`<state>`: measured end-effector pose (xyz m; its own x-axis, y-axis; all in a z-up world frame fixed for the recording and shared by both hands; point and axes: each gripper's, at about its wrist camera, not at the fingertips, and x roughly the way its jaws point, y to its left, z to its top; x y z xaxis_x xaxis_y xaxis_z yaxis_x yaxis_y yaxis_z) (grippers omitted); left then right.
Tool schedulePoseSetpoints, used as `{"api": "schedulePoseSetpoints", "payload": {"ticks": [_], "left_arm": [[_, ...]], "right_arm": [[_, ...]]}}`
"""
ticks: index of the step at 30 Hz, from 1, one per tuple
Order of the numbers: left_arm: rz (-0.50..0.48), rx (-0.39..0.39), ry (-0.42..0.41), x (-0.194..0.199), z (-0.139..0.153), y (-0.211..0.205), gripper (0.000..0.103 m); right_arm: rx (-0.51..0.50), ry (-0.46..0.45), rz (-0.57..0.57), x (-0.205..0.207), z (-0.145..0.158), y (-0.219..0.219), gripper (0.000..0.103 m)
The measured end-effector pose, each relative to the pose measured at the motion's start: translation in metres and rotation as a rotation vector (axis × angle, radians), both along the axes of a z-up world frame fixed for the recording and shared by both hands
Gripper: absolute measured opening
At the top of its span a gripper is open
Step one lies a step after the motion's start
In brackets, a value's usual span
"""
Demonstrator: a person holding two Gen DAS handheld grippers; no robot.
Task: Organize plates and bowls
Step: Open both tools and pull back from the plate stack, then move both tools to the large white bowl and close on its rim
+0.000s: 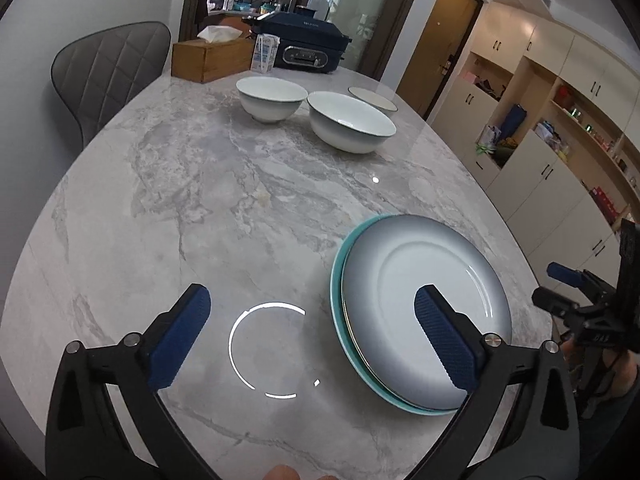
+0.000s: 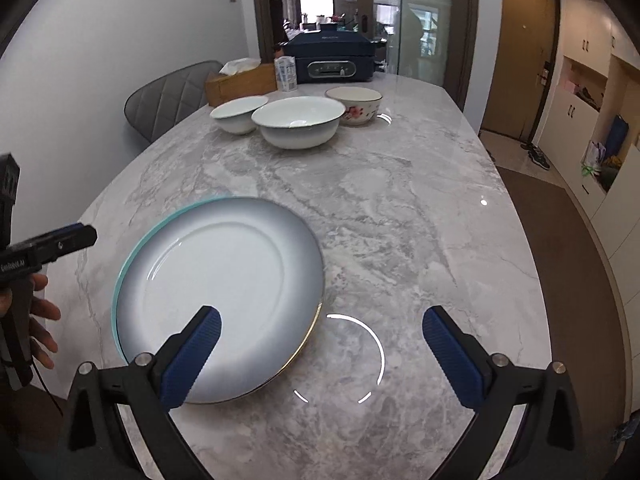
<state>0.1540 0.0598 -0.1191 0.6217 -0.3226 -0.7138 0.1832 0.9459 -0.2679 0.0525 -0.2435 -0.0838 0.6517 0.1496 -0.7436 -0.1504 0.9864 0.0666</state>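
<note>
Blue pads on both my grippers are standing wide apart and pinching nothing. Under my left gripper, its right pad is hovering over the near rim of the grey plate; my right gripper is hanging with its left pad over that same plate from the other side.

That plate is lying on a teal plate, whose edge is peeking out on my left gripper's side, so the two are not quite centred. As I judge it, the plates are already stacked and the bowls are what is left.

Far ahead of my fingertips, well apart from the plates, the small white bowl and the large white bowl are sitting just beside each other, with the flowered bowl beside the large one.

To do this well, I am planning to lift clear of the plate rim first, then take a bowl by its wall, one pad inside and one outside, squeezing gently since glazed rims probably slip. Nesting smaller into larger seems right to me. Only bare marble table is lying between.
</note>
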Motion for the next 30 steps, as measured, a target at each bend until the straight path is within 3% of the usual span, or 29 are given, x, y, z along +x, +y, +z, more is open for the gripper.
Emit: {"api": "schedulePoseSetpoints", "payload": {"ticks": [3,7,12,17,20,25,30], "left_arm": [[0.015,0.010,-0.057,0.012,0.010,0.002,0.103],[0.021,0.023,-0.056,0.050,0.021,0.001,0.103],[0.036,-0.015,0.058,0.122,0.030,-0.004,0.103],[0.029,-0.024,0.068,0.191,0.040,-0.019,0.102],[0.068,0.009,0.094,0.231,0.037,-0.028,0.102],[0.038,0.059,0.140,0.286,0.018,-0.054,0.102],[0.047,0.061,0.185,0.321,-0.005,-0.070,0.102]], "right_arm": [[0.076,-0.013,-0.020,0.014,0.010,-0.018,0.103],[0.110,0.010,0.004,0.047,0.018,-0.025,0.103],[0.199,0.058,0.004,0.109,0.026,-0.038,0.103],[0.316,0.135,-0.007,0.181,0.029,-0.048,0.103],[0.321,0.161,-0.040,0.220,0.028,-0.051,0.103],[0.365,0.200,-0.079,0.283,0.022,-0.062,0.103],[0.393,0.289,-0.088,0.335,-0.001,-0.059,0.093]]}}
